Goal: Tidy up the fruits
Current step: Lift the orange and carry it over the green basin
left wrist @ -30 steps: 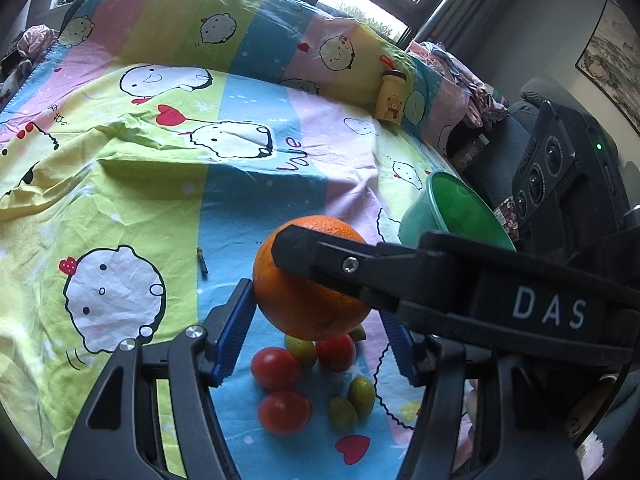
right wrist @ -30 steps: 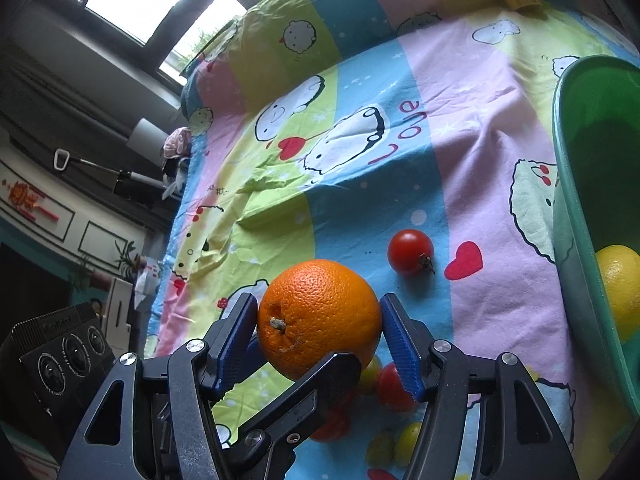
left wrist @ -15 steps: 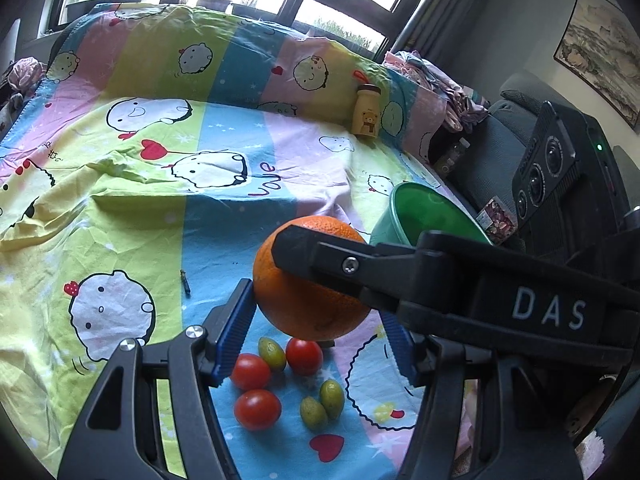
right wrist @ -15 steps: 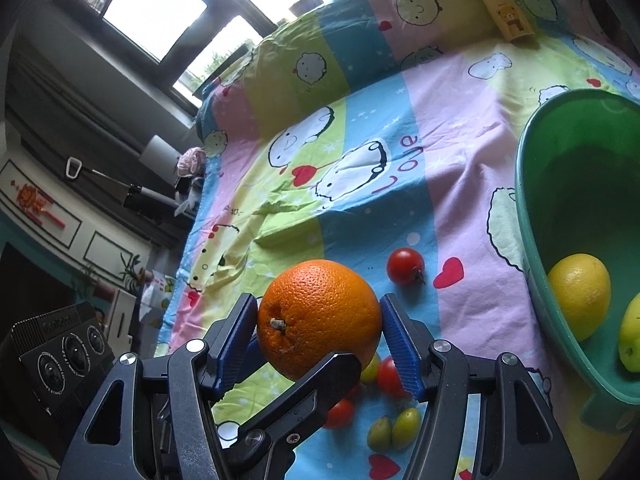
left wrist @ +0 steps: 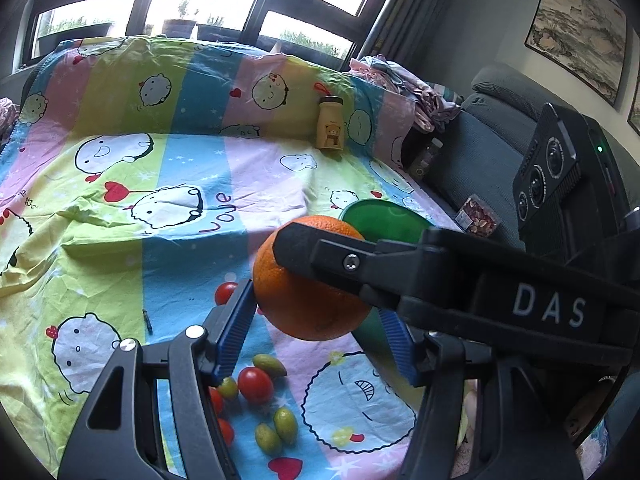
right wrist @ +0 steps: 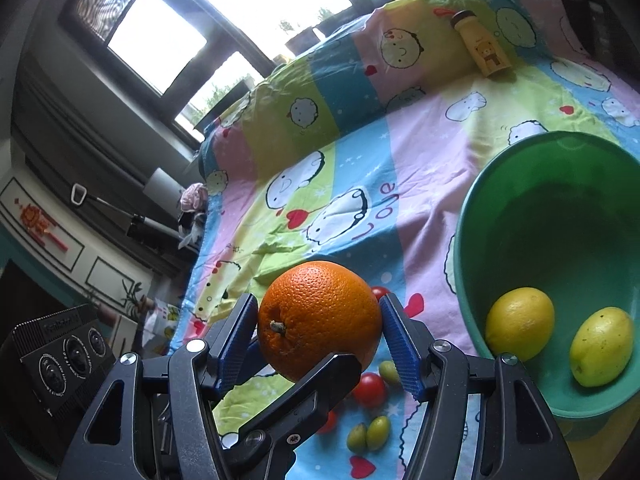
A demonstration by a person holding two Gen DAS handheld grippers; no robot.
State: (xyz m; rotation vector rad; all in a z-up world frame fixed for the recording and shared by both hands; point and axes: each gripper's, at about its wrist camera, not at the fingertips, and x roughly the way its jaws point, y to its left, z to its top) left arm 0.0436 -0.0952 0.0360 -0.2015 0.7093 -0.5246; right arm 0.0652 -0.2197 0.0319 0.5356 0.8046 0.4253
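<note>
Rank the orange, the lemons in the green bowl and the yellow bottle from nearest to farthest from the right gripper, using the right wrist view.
1. Orange, between the jaws of the right gripper.
2. Lemons, right, in the green bowl.
3. Yellow bottle, far, upper right.
</note>
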